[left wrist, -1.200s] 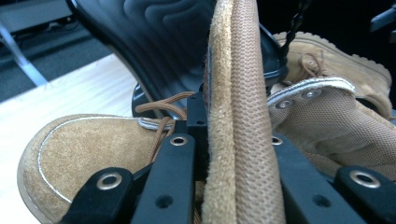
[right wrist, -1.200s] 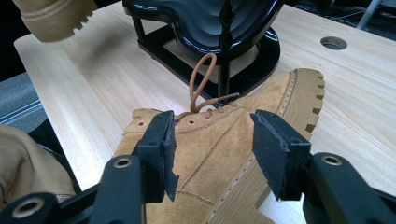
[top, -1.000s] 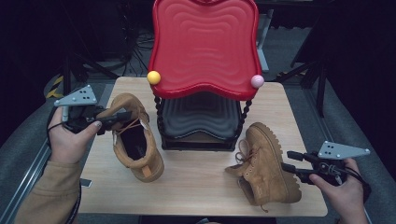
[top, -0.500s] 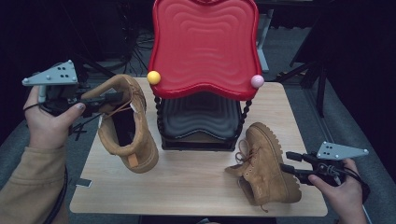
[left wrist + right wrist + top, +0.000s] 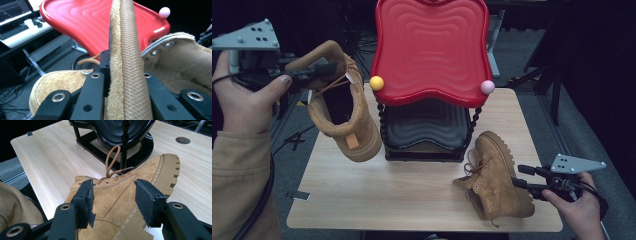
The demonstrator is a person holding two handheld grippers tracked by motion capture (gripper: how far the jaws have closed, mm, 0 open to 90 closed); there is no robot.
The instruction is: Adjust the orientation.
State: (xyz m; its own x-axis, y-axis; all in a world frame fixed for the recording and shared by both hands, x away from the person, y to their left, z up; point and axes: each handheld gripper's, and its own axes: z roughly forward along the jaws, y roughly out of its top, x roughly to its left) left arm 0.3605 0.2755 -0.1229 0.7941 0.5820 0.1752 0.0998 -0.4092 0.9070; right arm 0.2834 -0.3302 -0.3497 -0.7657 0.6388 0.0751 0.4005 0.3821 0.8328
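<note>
Two tan suede boots in play. Wooden bench [image 5: 412, 195] carries a two-tier rack at far centre: red wavy tray [image 5: 432, 45] on top with a yellow ball [image 5: 376, 83] at its left corner and a pink ball [image 5: 487, 87] at its right, black tray [image 5: 427, 125] underneath. Left boot [image 5: 344, 110] is off the bench, hanging in the air left of the rack, sole side toward the rack, opening facing up-left. Left gripper [image 5: 319, 70] has its fingers [image 5: 92, 97] clamped on the boot's collar, one inside and one outside the padded mesh edge. Right boot [image 5: 497, 180] lies on its side at the near right of the bench, lugged sole facing right, lace loop [image 5: 111, 161] trailing toward the rack base. Right gripper [image 5: 518, 176] sits just right of it at bench level; fingers wide, spanning the boot's upper, pads not pressing on it.
</note>
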